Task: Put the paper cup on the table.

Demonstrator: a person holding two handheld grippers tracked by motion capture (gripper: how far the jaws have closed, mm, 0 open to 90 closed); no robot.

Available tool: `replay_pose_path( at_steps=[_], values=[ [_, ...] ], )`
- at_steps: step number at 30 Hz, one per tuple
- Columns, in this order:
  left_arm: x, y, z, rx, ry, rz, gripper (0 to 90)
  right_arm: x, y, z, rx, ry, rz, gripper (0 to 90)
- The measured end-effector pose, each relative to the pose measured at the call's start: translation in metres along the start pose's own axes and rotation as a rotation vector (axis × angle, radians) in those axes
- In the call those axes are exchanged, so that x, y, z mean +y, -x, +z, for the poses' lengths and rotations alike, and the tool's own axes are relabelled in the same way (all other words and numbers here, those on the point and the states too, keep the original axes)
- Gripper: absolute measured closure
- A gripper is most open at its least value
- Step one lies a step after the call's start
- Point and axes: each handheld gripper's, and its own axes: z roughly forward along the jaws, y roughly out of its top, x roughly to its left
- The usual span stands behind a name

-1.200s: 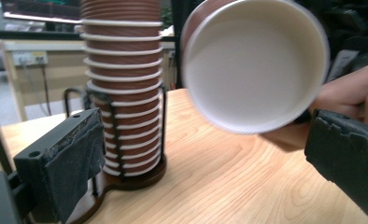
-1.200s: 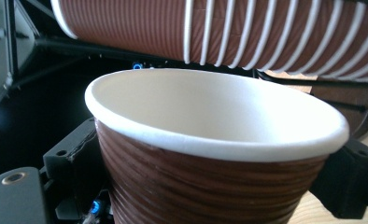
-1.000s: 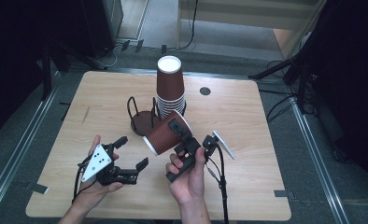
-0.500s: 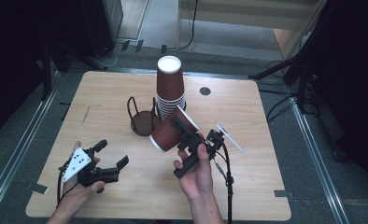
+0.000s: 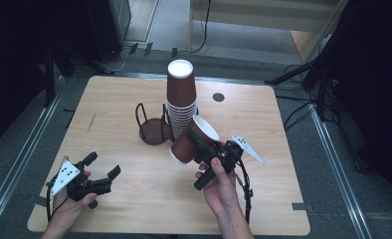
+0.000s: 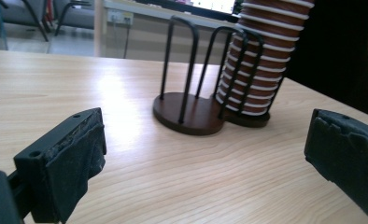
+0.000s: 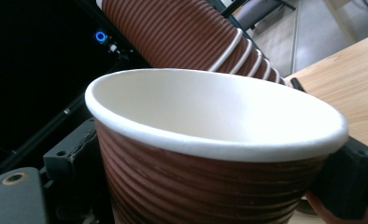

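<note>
- Holding a brown paper cup (image 5: 194, 140) in our right gripper (image 5: 202, 146), we have the jaws closed on its ribbed sides, one jaw on each side.
- We see the cup is tilted, and its white inside has nothing in it.
- We hold it just beside the tall stack of cups (image 5: 181, 99), which stands upside down near the middle of the table (image 5: 124, 94).
- We see a dark wire holder (image 5: 151, 127) just left of the stack, with nothing between its loops.
- We keep our left gripper (image 5: 103, 174) low near the front left corner, with its jaws wide apart and nothing between them.
- We have lots of bare wood between the left gripper and the holder.
- We see more open room on the right side of the table.
</note>
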Motion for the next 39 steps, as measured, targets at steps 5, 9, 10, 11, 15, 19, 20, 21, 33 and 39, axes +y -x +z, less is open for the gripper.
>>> replay_pose_path(
  at_steps=[5, 9, 10, 11, 15, 19, 20, 21, 33, 39],
  values=[
    [0.0, -0.009, -0.002, 0.042, 0.003, -0.021, 0.0, -0.002, 0.008, -0.004, -0.045, 0.038, -0.101, 10.9],
    [0.0, -0.017, -0.003, 0.091, 0.004, -0.046, 0.0, -0.004, 0.015, -0.007, -0.058, 0.055, -0.123, 10.9],
    [0.0, -0.019, -0.004, 0.103, 0.003, -0.041, 0.0, -0.003, 0.016, -0.008, -0.068, 0.053, -0.137, 10.9],
    [-0.001, -0.021, -0.004, 0.116, 0.0, -0.033, 0.0, -0.002, 0.017, -0.009, -0.078, 0.069, -0.162, 10.9],
    [-0.001, -0.03, -0.007, 0.162, -0.015, -0.047, 0.0, 0.001, 0.023, -0.012, -0.108, 0.108, -0.194, 10.9],
    [0.0, -0.032, -0.008, 0.211, -0.041, -0.071, 0.0, 0.002, 0.026, -0.013, -0.151, 0.103, -0.283, 10.9],
    [0.0, -0.033, -0.008, 0.227, -0.042, -0.066, 0.0, 0.002, 0.026, -0.013, -0.154, 0.103, -0.292, 10.9],
    [0.0, -0.034, -0.008, 0.234, -0.046, -0.062, 0.0, 0.002, 0.026, -0.013, -0.158, 0.105, -0.325, 10.9],
    [-0.002, -0.035, -0.006, 0.281, -0.099, -0.067, 0.0, 0.008, 0.038, -0.014, -0.239, 0.145, -0.451, 10.8],
    [-0.003, -0.035, -0.007, 0.287, -0.112, -0.097, 0.0, 0.008, 0.047, -0.012, -0.289, 0.186, -0.538, 10.8]
  ],
)
